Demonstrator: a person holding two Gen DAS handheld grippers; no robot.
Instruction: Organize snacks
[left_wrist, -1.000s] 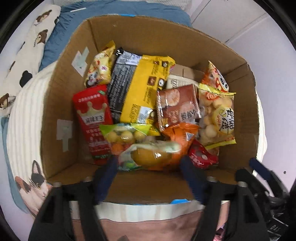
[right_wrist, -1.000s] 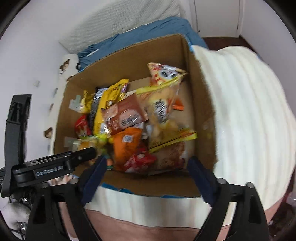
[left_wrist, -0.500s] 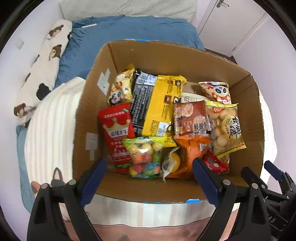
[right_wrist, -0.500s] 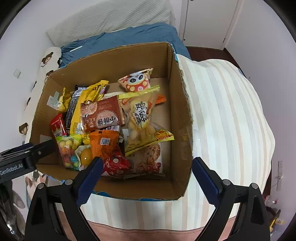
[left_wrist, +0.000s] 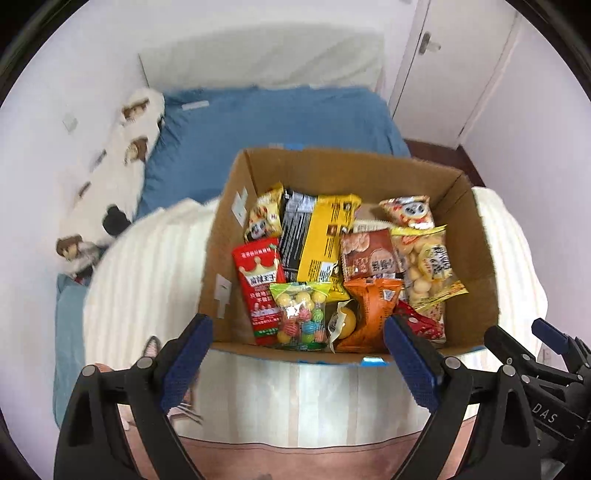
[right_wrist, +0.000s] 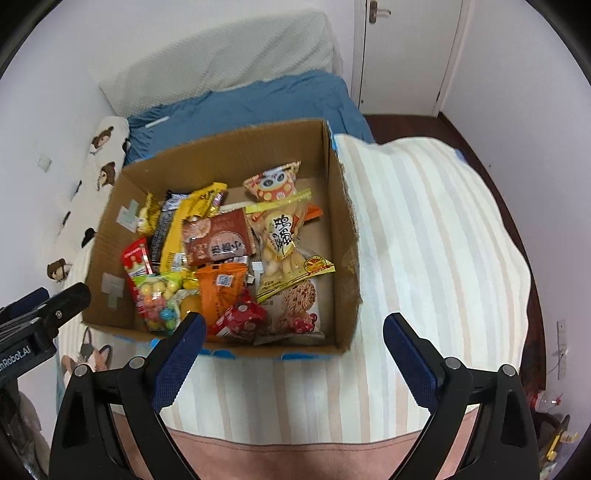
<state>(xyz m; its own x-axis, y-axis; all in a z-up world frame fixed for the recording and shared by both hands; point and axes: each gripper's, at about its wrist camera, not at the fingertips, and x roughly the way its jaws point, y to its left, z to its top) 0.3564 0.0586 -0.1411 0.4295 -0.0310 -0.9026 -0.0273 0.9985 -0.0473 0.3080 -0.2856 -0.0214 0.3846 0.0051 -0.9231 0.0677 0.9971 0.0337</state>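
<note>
An open cardboard box (left_wrist: 476, 236) sits on a striped cream blanket and is filled with several snack packs. Along its near wall lie a red pack (left_wrist: 258, 284), a clear bag of coloured candy balls (left_wrist: 301, 314), a yellow jelly cup (left_wrist: 345, 323) and an orange pack (left_wrist: 373, 306). My left gripper (left_wrist: 297, 325) hangs open above the box's near edge with nothing between its fingers. My right gripper (right_wrist: 293, 321) is also open and empty, over the near right part of the box (right_wrist: 343, 236). Below it lie a cookie pack (right_wrist: 295, 306) and a small red pack (right_wrist: 242, 317).
The striped blanket (right_wrist: 424, 240) spreads to the right of the box and in front of it. A blue quilt (left_wrist: 277, 122) and a bear-print pillow (left_wrist: 122, 166) lie beyond, against white walls. A door (right_wrist: 402, 51) and dark floor are at the far right.
The left fingers stood on either side of the jelly pack; now they are wider and it lies in the box. Both grippers have risen and drawn back from the box.
</note>
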